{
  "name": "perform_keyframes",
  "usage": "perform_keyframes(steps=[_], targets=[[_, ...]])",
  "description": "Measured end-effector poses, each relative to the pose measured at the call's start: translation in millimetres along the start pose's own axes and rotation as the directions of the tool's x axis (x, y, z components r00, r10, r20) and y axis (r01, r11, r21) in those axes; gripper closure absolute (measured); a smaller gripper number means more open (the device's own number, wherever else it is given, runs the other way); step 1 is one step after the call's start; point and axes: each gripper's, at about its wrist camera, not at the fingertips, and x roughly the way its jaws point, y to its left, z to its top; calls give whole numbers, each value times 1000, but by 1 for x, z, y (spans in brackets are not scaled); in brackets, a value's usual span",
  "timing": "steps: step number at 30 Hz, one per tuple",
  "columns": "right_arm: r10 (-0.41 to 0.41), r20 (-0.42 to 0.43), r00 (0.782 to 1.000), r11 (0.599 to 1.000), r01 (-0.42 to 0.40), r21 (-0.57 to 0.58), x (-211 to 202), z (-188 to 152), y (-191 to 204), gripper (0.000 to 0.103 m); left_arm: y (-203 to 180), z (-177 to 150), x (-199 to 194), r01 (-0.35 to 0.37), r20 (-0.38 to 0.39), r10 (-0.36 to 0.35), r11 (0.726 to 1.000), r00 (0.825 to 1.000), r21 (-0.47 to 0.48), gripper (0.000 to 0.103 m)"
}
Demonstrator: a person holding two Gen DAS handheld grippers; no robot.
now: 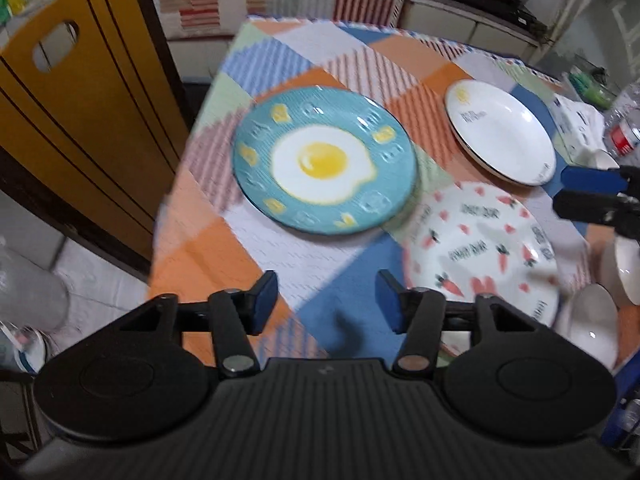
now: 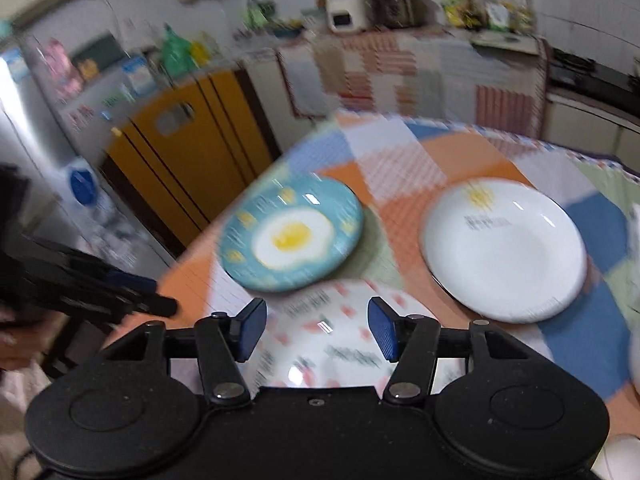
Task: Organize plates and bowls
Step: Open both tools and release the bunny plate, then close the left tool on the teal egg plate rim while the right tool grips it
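- Hanging above the patchwork tablecloth (image 1: 256, 256), the left gripper (image 1: 326, 300) has its blue pads parted at a middling width, with nothing between them and nothing touching them.
- Under the gap of the left gripper lies only cloth; the carrot-print plate (image 1: 480, 248) sits just to the right of its right finger, apart from it.
- The right gripper (image 2: 317, 328) is likewise parted to a middling width and holds nothing; seen from its own camera, the carrot-print plate lies below and beyond its pads, and no contact shows.
- In the left wrist view the right gripper's fingers (image 1: 592, 180) reach in from the right edge, above the plate's far rim.
- The teal fried-egg plate (image 1: 324, 160) lies flat on the cloth, further back and to the left of the carrot-print plate, their rims close.
- The white plate (image 1: 500, 132) with a small sun mark lies flat to the right of the teal one, well apart from it.
- White bowls (image 1: 592, 328) sit at the right edge of the table, partly cut off.
- Both views are blurred.
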Motion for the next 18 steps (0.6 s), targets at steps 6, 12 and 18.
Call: perform_keyframes(steps=[6, 12, 18], targets=[[18, 133, 991, 999, -23, 33, 29, 19, -2, 31, 27, 23, 12, -32, 57, 34, 999, 998, -34, 28], [-18, 0, 1000, 995, 18, 97, 89, 37, -18, 31, 48, 41, 55, -6, 61, 8, 1000, 998, -29, 27], [-10, -90, 996, 984, 26, 178, 148, 33, -34, 35, 65, 47, 101, -40, 54, 42, 999, 998, -32, 28]])
